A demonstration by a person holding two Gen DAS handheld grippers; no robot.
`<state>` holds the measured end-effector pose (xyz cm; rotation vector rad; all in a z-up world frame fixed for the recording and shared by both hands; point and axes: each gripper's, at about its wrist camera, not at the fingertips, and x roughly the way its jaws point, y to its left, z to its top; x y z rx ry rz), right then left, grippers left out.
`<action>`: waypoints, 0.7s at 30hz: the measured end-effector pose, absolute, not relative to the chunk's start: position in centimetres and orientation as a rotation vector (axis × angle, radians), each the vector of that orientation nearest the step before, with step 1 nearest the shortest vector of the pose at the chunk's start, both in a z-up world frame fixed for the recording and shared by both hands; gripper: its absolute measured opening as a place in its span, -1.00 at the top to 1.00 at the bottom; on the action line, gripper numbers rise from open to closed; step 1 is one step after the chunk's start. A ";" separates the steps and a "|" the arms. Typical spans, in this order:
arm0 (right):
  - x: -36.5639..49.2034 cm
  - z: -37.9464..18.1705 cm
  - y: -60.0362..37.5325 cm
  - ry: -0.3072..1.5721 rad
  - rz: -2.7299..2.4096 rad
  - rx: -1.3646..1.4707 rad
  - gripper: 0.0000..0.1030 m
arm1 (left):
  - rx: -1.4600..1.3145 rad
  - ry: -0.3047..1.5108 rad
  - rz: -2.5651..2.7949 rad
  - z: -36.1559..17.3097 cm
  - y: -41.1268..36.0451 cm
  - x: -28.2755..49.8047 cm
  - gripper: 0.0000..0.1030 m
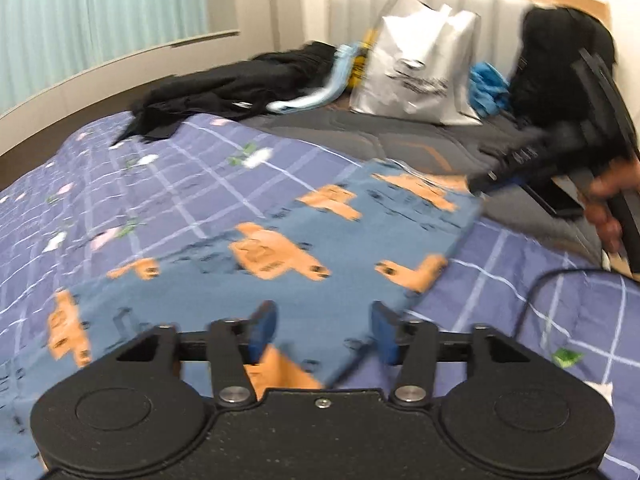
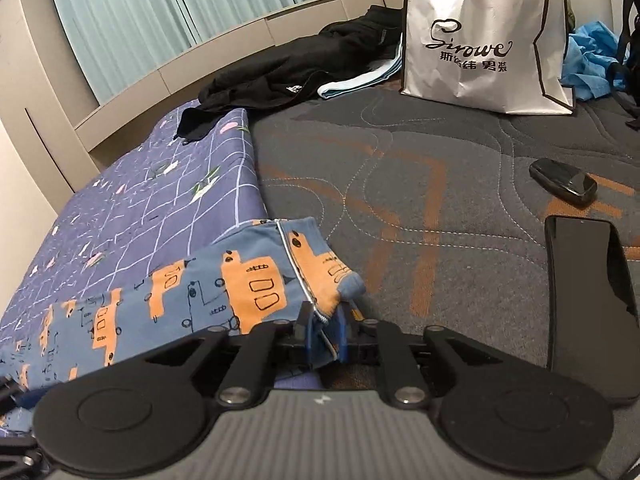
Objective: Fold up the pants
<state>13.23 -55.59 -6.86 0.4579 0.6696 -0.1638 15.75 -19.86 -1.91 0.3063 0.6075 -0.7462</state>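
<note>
One pair of pants (image 1: 280, 248), left tongs (image 1: 324, 330) wide apart, right tongs (image 2: 326, 334) pinching its waistband.

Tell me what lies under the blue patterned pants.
The blue patterned pants lie mostly on the purple checked quilt; their waistband end reaches the grey mattress. Anything beneath the fabric itself is covered.

Motion blur smears the pants (image 1: 276, 252) print; the phone (image 2: 588, 304) is partly hidden.

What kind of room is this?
Most likely a bedroom: a padded headboard stands behind a quilted mattress, a purple checked blanket covers part of it, and curtains hang at the window.
</note>
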 end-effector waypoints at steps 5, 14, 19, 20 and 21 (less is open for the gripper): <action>12.3 -6.9 -54.9 0.675 -0.160 0.446 -0.30 | 0.273 0.548 -0.597 -0.3 -16.3 18.4 -0.56; 11.7 -7.3 -54.3 0.704 -0.115 0.464 -0.59 | 0.100 0.665 -0.359 -1.9 -10.1 28.6 -0.55; 11.7 -7.6 -54.4 0.713 -0.111 0.483 -0.62 | 0.067 0.744 -0.336 -4.6 -9.3 31.0 -0.55; 11.7 -7.7 -54.5 0.711 -0.108 0.489 -0.63 | 0.079 0.735 -0.333 -4.8 -9.5 31.1 -0.60; 11.6 -7.7 -54.5 0.710 -0.104 0.493 -0.65 | 0.092 0.722 -0.332 -5.0 -9.5 31.1 -0.63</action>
